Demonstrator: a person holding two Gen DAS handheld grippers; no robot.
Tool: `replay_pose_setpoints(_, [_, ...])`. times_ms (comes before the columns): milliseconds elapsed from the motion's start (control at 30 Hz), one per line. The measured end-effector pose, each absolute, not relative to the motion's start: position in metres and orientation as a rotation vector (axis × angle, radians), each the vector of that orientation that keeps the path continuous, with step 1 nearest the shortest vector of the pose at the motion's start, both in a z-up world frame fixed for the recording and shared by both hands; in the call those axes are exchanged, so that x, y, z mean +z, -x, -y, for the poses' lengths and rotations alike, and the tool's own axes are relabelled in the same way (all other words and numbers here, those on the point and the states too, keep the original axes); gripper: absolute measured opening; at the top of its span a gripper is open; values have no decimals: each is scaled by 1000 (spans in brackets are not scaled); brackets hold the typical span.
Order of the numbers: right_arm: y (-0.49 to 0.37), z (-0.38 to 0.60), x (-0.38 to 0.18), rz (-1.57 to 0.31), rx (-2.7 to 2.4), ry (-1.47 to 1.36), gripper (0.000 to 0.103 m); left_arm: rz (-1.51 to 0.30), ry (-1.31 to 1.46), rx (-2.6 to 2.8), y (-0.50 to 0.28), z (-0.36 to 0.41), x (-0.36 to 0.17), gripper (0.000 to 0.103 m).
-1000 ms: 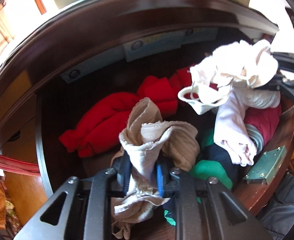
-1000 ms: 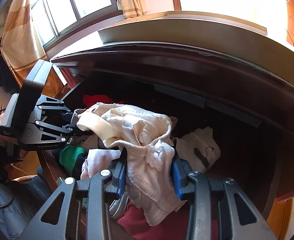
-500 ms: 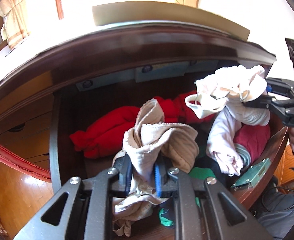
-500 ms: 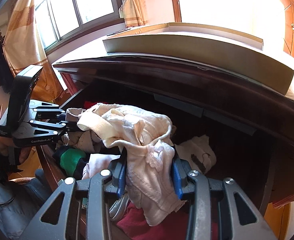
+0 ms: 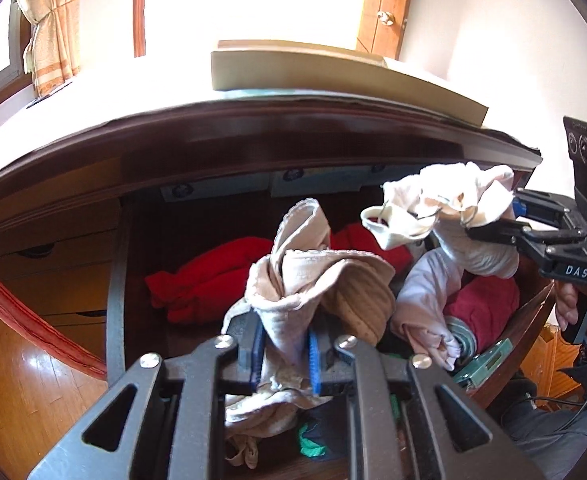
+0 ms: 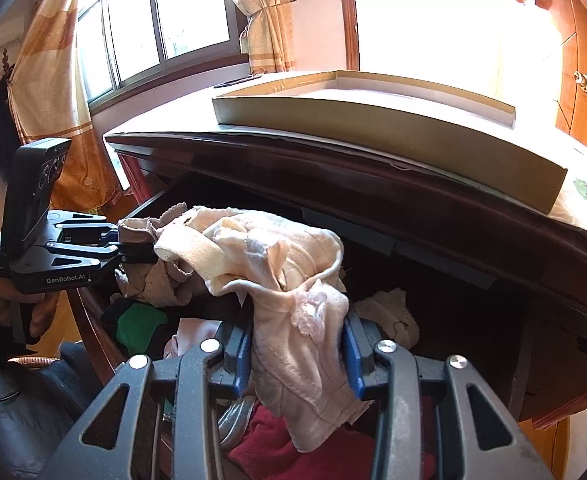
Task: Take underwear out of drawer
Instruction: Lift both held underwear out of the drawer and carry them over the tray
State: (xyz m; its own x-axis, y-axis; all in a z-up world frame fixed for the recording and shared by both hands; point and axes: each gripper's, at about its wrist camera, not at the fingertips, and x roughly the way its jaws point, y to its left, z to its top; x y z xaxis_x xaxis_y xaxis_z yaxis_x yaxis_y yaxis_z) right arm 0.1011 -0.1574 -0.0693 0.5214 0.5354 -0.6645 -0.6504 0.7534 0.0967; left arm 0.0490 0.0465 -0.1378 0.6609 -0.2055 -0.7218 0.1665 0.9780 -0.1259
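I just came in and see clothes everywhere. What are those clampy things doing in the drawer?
A person holds a gripper in each hand, taking underwear out of the open drawer. The left gripper is clamped on a beige pair, and the right gripper on a pale pink pair. Both are lifted above the red clothes lying inside.
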Motion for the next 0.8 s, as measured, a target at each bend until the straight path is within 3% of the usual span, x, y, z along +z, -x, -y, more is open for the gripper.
replay_pose_setpoints(800, [-83,170,-59,-602,739,108,40,-713,82,-186,-39,-46,-112,15])
